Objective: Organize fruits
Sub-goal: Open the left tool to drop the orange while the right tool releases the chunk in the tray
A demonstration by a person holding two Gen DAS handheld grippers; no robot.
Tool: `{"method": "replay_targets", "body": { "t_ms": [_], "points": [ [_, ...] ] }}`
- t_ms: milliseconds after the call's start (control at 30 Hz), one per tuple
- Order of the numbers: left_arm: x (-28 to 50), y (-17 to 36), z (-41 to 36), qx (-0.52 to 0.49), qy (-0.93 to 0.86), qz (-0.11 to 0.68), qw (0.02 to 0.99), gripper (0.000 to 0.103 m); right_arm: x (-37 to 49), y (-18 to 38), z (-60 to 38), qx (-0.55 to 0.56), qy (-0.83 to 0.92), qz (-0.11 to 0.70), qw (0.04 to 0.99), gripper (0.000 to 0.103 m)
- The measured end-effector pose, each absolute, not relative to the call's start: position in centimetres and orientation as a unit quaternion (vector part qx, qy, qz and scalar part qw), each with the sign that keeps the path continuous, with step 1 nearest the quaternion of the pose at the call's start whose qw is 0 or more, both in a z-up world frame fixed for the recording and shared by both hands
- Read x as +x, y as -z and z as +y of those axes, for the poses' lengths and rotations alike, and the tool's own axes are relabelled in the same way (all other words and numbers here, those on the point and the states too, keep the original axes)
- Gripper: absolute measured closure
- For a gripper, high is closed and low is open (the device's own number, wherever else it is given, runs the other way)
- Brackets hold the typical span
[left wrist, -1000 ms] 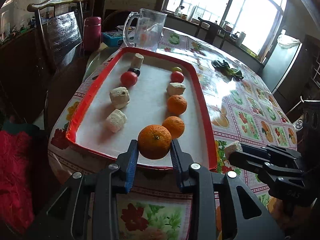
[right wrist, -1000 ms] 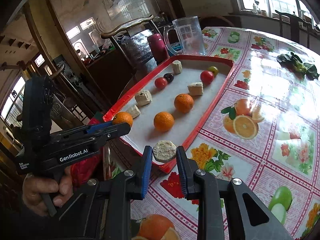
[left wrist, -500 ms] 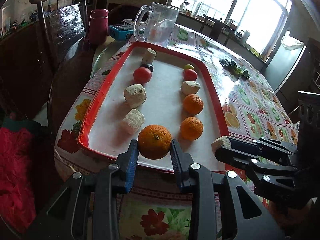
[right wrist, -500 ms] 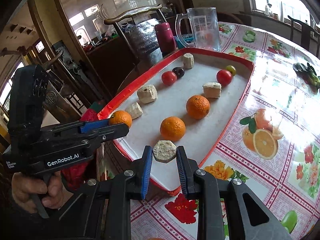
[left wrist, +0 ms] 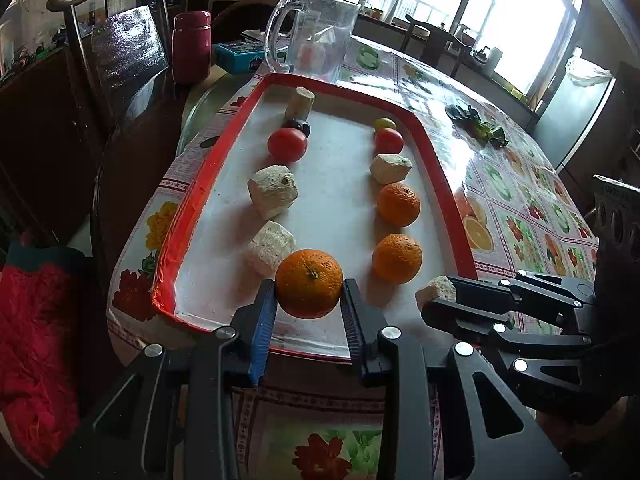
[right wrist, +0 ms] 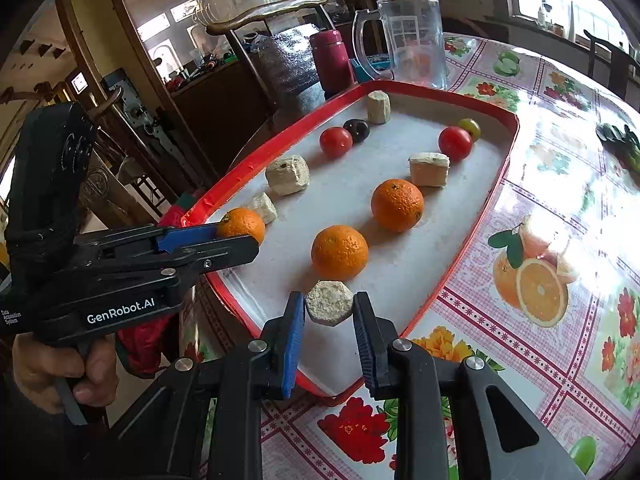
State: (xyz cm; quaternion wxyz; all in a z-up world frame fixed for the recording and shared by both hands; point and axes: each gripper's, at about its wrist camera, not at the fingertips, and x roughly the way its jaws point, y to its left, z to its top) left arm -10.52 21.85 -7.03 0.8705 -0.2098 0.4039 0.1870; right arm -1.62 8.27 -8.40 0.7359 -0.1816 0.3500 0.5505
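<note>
Low in both frames, the left tongs [left wrist: 309,300] clamp an orange [left wrist: 309,283] and the right tongs [right wrist: 329,322] a pale chunk [right wrist: 329,308], each over the red tray's [left wrist: 192,208] near end.

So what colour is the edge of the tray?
Red, around the whole tray; clearest in the left wrist view.

So the tray [left wrist: 440,168] sits at the table's [left wrist: 520,216] near-left edge, with two rows in it running near to far. Two oranges [left wrist: 397,258] sit in the right-side row, pale chunks [left wrist: 273,192] along the left edge, and the glass pitcher [left wrist: 316,36] is just past the far edge.
</note>
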Motion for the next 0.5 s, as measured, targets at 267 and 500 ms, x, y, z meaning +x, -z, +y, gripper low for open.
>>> {"method": "replay_targets", "body": {
  "t_ms": [267,500],
  "points": [
    [-10.4,6.9,21.8,-0.205,-0.196,0.41,0.867,0.067,-1.8,7.7,7.2,-0.173,-0.558,0.343,0.736,0.063],
    [-11.0,6.3,21.7,-0.196,-0.209,0.403,0.869,0.046,-1.5,6.9,5.2,-0.156,-0.558,0.336,0.743,0.065]
  ]
}}
